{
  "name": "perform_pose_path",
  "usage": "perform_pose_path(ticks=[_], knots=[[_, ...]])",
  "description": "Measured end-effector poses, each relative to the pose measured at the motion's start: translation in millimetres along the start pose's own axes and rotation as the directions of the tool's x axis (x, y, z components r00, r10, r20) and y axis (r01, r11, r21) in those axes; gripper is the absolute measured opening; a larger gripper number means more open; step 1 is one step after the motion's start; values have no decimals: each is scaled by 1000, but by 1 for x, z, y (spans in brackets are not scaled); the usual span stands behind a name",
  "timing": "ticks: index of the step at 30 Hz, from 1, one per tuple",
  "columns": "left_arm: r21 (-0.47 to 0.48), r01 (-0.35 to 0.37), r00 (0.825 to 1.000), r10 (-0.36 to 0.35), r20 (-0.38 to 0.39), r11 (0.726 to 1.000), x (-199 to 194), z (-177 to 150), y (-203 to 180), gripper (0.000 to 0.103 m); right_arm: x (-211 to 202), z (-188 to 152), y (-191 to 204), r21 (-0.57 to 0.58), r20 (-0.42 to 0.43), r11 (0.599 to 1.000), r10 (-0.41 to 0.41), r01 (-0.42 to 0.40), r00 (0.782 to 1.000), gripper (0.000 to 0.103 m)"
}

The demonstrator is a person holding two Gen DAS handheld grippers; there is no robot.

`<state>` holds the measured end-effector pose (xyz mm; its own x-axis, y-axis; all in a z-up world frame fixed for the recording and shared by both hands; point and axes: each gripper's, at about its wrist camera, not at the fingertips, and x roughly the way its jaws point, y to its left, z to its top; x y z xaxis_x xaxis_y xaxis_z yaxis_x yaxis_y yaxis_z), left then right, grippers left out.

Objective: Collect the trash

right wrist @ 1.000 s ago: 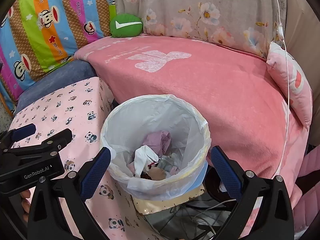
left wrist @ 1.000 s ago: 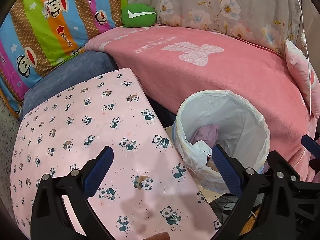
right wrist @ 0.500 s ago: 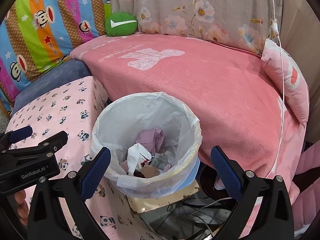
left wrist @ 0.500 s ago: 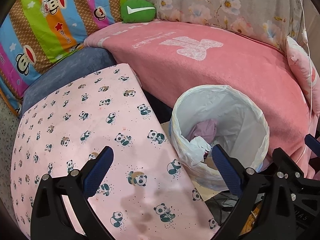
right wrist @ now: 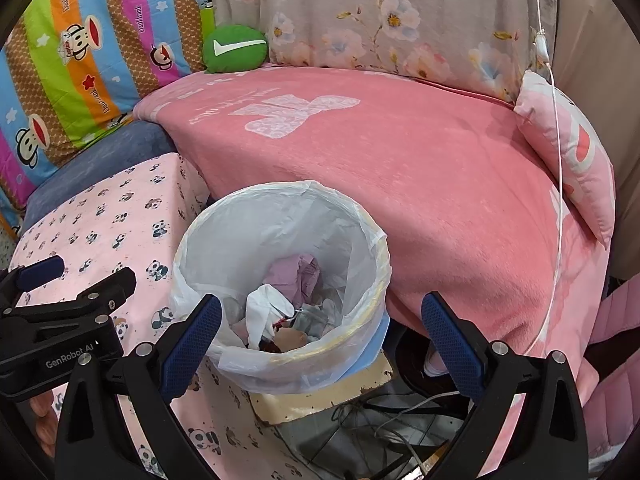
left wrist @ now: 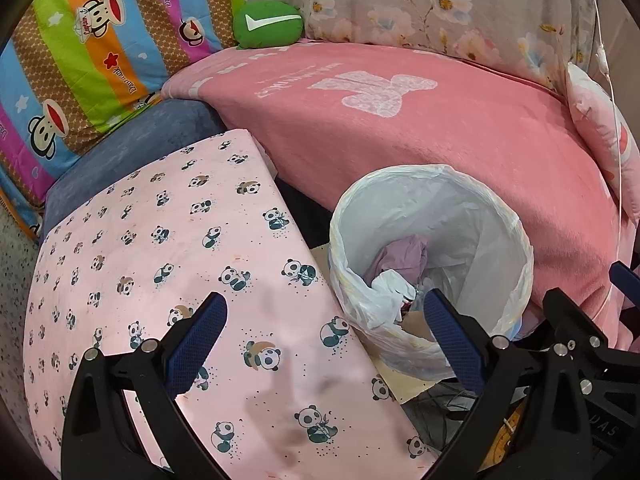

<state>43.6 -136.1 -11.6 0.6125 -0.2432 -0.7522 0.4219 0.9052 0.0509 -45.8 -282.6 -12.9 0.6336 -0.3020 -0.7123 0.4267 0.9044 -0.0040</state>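
Pink sofa (right wrist: 420,168) is sitting behind bin w/ thin liner bag (right wrist: 280,216), soft & tearing easily, so taking it at rim; both tongs, left (left wrist: 324,340) & right (right wrist: 320,336), are hanging released, empty.

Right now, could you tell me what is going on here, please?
A person is collecting trash with handheld tongs. The left tongs and right tongs are both open and empty, above the lined trash bin beside the pink sofa. Crumpled trash already lies inside.
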Motion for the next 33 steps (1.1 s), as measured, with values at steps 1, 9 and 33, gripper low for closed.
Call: perform_pose_path(ticks=[1, 9, 33], knots=[[1, 0, 1000, 0, 0, 1000, 0, 0, 0, 94, 0, 0, 0, 1, 1, 1000, 0, 0, 1000, 99], [11, 1, 1000, -1, -2, 1000, 0, 1, -5, 94, 1, 0, -3, 1, 2, 1000, -1, 1, 1000, 99], [27, 1, 1000, 0, -6, 1000, 1, -1, -12, 94, -1, 2, -9, 6, 5, 1000, -2, 2, 1000, 99]])
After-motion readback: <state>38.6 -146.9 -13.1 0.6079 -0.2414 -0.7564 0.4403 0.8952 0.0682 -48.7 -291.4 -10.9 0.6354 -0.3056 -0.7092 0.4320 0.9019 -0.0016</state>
